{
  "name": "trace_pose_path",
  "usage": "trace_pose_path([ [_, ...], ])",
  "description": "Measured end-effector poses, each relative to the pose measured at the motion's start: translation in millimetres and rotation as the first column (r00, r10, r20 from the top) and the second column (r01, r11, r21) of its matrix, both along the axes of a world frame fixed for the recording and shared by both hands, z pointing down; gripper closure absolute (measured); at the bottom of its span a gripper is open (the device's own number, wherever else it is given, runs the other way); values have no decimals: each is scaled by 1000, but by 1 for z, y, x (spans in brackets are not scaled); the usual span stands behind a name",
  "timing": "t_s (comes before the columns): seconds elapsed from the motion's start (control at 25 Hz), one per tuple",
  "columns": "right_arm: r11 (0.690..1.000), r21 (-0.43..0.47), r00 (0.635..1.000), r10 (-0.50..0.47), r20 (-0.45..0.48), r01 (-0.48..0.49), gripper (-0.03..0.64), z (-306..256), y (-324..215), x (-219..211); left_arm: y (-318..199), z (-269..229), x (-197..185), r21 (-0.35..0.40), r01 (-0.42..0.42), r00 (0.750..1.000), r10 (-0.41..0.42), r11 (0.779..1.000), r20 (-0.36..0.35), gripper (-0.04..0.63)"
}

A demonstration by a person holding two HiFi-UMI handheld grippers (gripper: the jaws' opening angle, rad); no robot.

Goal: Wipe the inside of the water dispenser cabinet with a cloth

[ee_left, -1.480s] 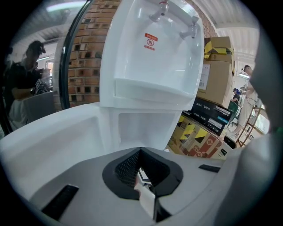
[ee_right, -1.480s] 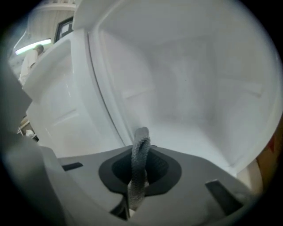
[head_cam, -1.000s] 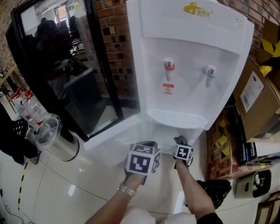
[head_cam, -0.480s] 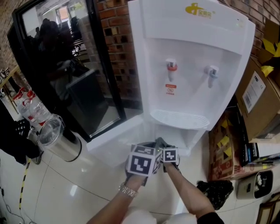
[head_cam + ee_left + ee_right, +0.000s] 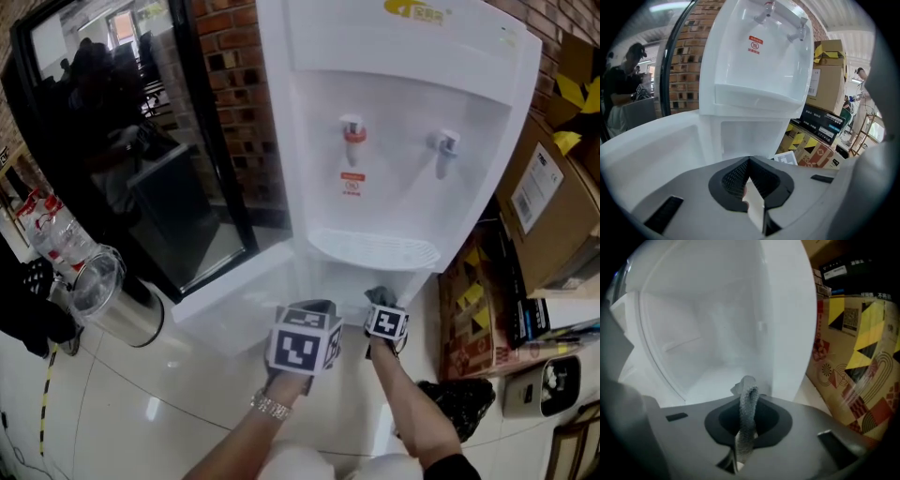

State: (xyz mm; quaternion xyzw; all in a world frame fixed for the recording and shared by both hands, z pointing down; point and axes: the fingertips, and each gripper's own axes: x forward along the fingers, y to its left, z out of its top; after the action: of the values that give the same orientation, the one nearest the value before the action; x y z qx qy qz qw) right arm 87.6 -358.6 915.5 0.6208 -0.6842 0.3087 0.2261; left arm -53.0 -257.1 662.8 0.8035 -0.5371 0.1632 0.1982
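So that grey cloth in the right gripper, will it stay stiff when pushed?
Probably floppy: the cloth curls over above where the right gripper pinches it. Likely light, since it looks like a thin woven strip. It should crumple against the cabinet wall rather than push stiffly.

wall: red brick wall [image 5: 234,94] at rear | window: black-framed glass panel [image 5: 122,169], dim room reflections | floor: glossy white tiles [image 5: 141,403] with bright glare spots; yellow-black strip [image 5: 44,403] at left edge | right: stacked cardboard boxes [image 5: 544,202], one with a white label | left: steel bin [image 5: 131,319] on the floor
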Motion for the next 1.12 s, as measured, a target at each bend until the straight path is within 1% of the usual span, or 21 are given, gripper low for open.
trace_pose_path([
  [0.04, 999, 34, 1000, -26, -2, 26, 598, -10, -1, -11, -1, 2, 2, -2, -2, 1000, 2, 1000, -1, 594],
  [0.12, 984, 121, 992, -128, -10, 128, 598, -29, -6, -42, -2, 4, 4, -5, -9, 1000, 9, 1000, -2, 594],
  [0.16, 969, 149, 981, -196, -11, 195, 598, -33, -6, -60, -1, 4, 4, -6, -12, 1000, 12, 1000, -3, 594],
  [0.24, 930, 174, 944, -329, 3, 323, 598, -31, -5, -96, 0, 5, 0, -8, -11, 1000, 11, 1000, -4, 594],
  [0.28, 911, 190, 927, -374, 15, 365, 598, -34, -6, -112, 0, 6, -2, -9, -9, 1000, 9, 1000, -4, 594],
  [0.32, 899, 206, 916, -400, 22, 387, 598, -37, -7, -123, 1, 6, -5, -10, -6, 1000, 6, 1000, -5, 594],
  [0.36, 895, 209, 913, -408, 23, 395, 598, -36, -8, -129, 2, 7, -8, -11, -3, 1000, 3, 1000, -5, 594],
  [0.44, 904, 169, 917, -400, 13, 392, 598, -16, -11, -126, 3, 7, -13, -11, 1, 1000, -1, 1000, -6, 594],
  [0.52, 931, 115, 937, -349, 11, 345, 598, 2, -16, -109, 3, 5, -15, -9, 3, 1000, -3, 1000, -7, 594],
  [0.6, 968, 56, 969, -245, 1, 245, 598, 14, -21, -77, 2, 4, -16, -6, 2, 1000, -2, 1000, -9, 594],
  [0.64, 980, 53, 982, -190, -19, 191, 598, 13, -24, -60, 2, 4, -16, -6, -1, 1000, 1, 1000, -11, 594],
  [0.72, 992, 61, 992, -106, -62, 110, 598, 10, -26, -31, 3, 6, -12, -9, -8, 1000, 8, 1000, -16, 594],
  [0.8, 995, 80, 995, -54, -87, 61, 598, 5, -23, -14, 3, 8, -7, -12, -18, 1000, 18, 1000, -19, 594],
  [0.84, 994, 95, 996, -46, -79, 54, 598, 0, -22, -13, 2, 8, -5, -12, -23, 1000, 22, 1000, -19, 594],
  [0.92, 987, 135, 996, -77, -42, 82, 598, -14, -21, -28, 1, 7, -2, -9, -29, 999, 29, 1000, -16, 594],
  [1.0, 971, 174, 986, -164, -16, 164, 597, -26, -19, -56, 1, 7, 0, -9, -33, 999, 33, 999, -14, 595],
  [1.04, 959, 180, 975, -220, -15, 219, 597, -27, -15, -72, 1, 7, -1, -9, -33, 999, 32, 999, -13, 594],
  [1.12, 925, 175, 940, -340, -10, 336, 598, -22, -6, -105, 3, 7, -5, -8, -27, 1000, 27, 1000, -12, 594],
])
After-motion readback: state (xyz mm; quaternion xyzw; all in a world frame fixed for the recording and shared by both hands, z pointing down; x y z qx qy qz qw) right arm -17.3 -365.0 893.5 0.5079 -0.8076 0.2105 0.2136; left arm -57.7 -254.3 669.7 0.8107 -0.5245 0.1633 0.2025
